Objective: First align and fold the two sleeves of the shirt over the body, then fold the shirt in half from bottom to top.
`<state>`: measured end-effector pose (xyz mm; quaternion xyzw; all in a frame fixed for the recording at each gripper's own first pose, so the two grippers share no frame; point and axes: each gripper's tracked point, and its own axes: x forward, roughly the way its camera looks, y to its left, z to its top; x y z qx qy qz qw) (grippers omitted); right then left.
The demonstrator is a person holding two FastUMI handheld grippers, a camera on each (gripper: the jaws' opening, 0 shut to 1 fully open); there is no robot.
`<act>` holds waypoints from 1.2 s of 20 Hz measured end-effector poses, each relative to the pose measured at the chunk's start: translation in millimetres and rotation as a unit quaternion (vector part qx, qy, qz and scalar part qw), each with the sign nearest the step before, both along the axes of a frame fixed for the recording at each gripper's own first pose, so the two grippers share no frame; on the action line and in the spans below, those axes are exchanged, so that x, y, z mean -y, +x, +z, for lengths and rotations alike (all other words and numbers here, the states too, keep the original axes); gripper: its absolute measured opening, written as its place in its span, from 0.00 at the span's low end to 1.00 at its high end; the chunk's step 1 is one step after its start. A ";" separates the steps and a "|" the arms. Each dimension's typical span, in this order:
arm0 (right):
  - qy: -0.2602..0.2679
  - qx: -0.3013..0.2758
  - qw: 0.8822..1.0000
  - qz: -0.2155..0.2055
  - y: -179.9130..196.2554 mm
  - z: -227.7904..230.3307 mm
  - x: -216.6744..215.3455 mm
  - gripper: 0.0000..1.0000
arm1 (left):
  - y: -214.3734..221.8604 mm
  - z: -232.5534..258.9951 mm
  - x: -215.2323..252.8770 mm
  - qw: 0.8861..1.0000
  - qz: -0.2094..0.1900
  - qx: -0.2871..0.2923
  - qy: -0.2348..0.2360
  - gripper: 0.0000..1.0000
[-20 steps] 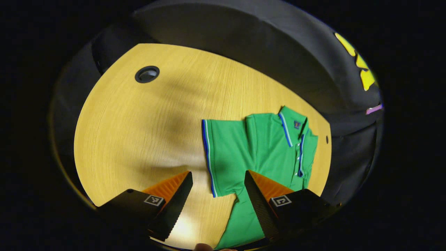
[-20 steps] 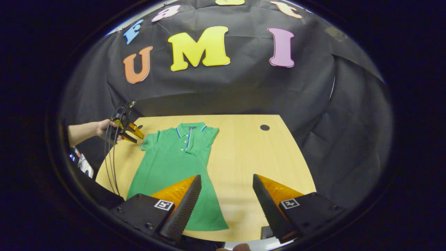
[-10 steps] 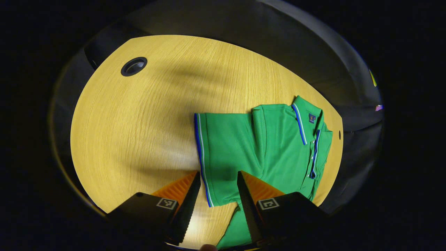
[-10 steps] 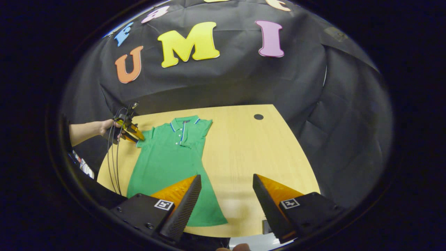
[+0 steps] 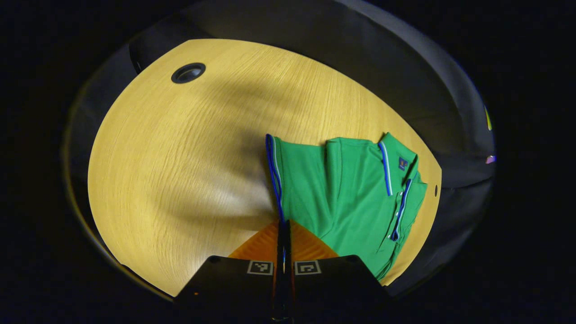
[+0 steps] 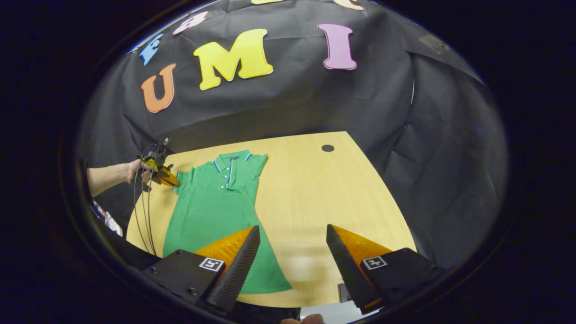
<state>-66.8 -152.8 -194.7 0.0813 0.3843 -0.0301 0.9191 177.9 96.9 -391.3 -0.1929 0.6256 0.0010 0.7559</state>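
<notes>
left gripper (image 5: 284, 225): fingers pressed together on the blue-and-white trimmed cuff of the left sleeve (image 5: 275, 173), bottom centre of the left gripper view; also seen small at mid-left of the right gripper view (image 6: 167, 178), held by a hand (image 6: 135, 171).
right gripper (image 6: 292, 252): fingers spread apart, holding nothing, hovering at the bottom of the right gripper view above the hem end.
green short-sleeved polo shirt (image 6: 216, 207): lies flat on the table, collar toward the wall, hem toward the bottom of the frame; right sleeve (image 6: 256, 164) looks already folded over the body (hard to be sure at this size).
step in hand: fold the left sleeve over the body.
how to do it well: lift the cuff only slightly, carry it across toward the placket, keep the cuff edge parallel to the side seam, release once it lies flat (avoid dragging the body along).
surface: light wooden table (image 5: 180, 148) with a round cable hole (image 5: 188, 72), upper left of the left gripper view.
room: black cloth wall (image 6: 279, 103) behind.
</notes>
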 end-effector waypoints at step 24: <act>0.050 0.018 0.996 0.065 42.8 -13.2 20.2 1.00 | 1.7 49.5 145.2 0.997 -0.026 0.072 0.005 0.39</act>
